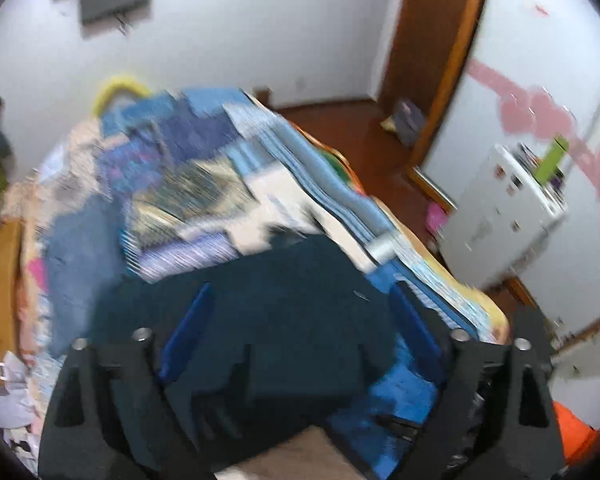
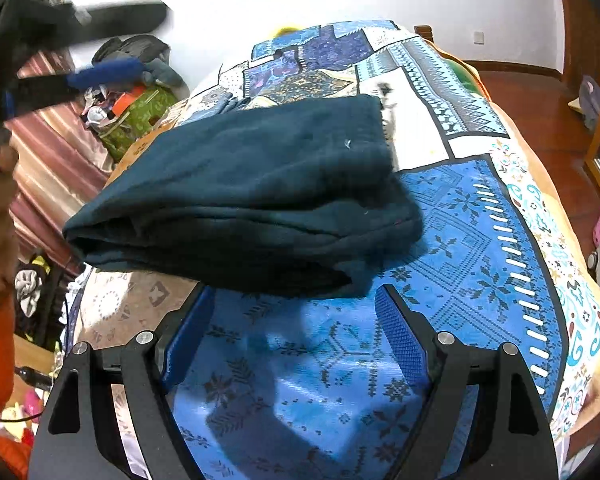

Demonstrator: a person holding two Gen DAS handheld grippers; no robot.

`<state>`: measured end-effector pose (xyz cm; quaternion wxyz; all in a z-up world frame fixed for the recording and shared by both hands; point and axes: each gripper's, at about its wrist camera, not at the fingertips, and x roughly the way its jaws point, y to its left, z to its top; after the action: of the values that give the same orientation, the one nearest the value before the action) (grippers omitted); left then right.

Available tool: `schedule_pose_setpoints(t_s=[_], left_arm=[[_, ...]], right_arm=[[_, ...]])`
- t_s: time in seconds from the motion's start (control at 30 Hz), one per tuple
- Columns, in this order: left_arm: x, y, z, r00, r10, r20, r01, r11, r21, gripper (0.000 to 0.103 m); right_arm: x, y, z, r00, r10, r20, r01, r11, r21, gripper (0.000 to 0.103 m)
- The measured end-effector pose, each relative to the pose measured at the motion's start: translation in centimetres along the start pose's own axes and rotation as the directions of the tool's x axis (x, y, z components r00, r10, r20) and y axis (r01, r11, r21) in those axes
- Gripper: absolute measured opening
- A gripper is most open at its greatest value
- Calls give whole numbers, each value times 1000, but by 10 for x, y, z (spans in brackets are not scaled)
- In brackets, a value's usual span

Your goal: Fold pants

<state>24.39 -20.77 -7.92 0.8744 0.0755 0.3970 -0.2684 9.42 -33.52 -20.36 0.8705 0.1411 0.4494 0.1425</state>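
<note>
pants [image 2: 236,196] lay folded into a thick dark teal bundle on the patterned bedspread [image 2: 476,240] of the bed, layered fold edge toward the left side of the right wrist view, far end near the white patch of the spread.

left tongs [image 1: 300,320] spread wide, nothing between the blue pads [image 1: 188,332]; dark cloth directly beneath and ahead, contact not resolvable through blur. seen from the right wrist as a blurred shape [image 2: 80,52] high at upper left, clear of the bundle.

right tongs [image 2: 296,320] released, empty, tips just short of the near edge of the bundle, above bare blue spread.

judged: fold essentially complete; remaining step looked like letting go and tidying. best done by lifting straight off without dragging the top layer, then pressing the stack flat if layers sprang up.

edges: near hem slightly ragged at right corner. bed edge dropped to wooden floor [image 2: 540,92] on the right; clutter [image 2: 136,108] beside the bed on the left. ample open spread right of and before the bundle for withdrawal.
</note>
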Motion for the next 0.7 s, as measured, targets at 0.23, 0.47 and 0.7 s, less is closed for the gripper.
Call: schedule_pose_setpoints(t_s=[0.23,0.47,0.7], left_arm=[[8,94,29,972,235,12,-232,968,-97,99],[67,172,30,931,341,-129,-357,926,-124,99],[130,210,5,894,355,-273,-393,914,-97,99]], right_arm=[[9,11,2,1000,7,-20,-8,1000,-17,81],[17,15,8,1000,-7,-28,6,1000,-25,81],[17,10,11,999,-13,-34,13,1000,-5,79]])
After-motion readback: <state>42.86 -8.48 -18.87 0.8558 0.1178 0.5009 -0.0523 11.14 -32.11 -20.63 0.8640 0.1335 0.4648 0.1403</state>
